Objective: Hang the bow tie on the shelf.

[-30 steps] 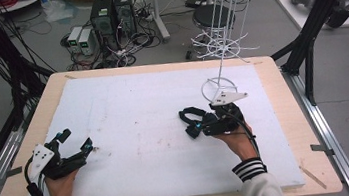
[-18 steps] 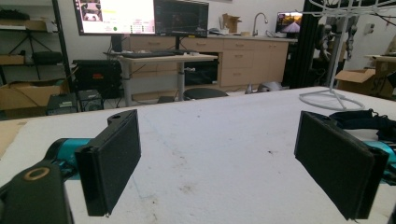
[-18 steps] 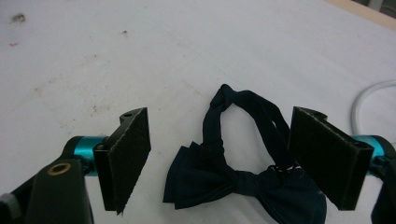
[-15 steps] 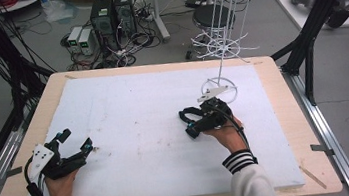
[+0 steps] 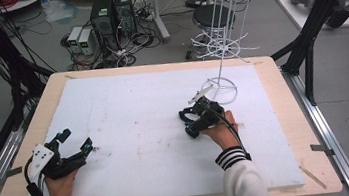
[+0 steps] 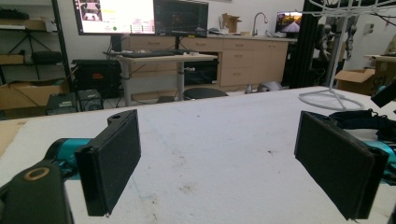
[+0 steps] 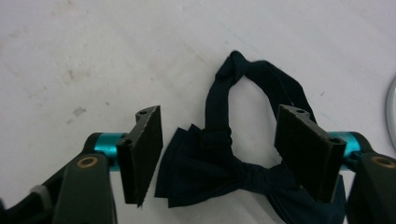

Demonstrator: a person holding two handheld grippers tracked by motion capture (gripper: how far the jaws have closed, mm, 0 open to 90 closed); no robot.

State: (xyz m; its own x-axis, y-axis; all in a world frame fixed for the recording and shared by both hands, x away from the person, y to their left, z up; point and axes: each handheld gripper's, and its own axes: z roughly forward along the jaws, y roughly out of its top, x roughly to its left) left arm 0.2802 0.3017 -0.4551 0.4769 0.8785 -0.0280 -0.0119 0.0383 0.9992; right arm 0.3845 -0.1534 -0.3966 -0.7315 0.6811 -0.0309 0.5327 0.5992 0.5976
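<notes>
So from my end the right tool (image 7: 219, 154) was sitting low over the bow tie (image 7: 219, 172), jaws spread apart with one on each side of the bow and neither pad touching the fabric as far as I could tell. The dark navy bow tie lay flat on the white foam sheet (image 5: 130, 123) that covered the desk (image 5: 271, 81), just in front of the round wire base of the white wire rack (image 5: 219, 47). In the right gripper view its long axis ran roughly across from one jaw to the other, tilting down a bit toward the right-hand jaw, and its neck strap looped away from the tool, with the strap's knot at the far end of the loop. From the high view the right tool (image 5: 191, 121) and the bow tie were bunched together in one dark clump, so I couldn't separate them there.

The left tool (image 5: 74, 142) was well apart from the rack, near the front left corner of the sheet, jaws wide apart on nothing. Looking along its jaws (image 6: 233, 168) I just saw bare foam with a few brown specks, and the rack's base off in the distance.
</notes>
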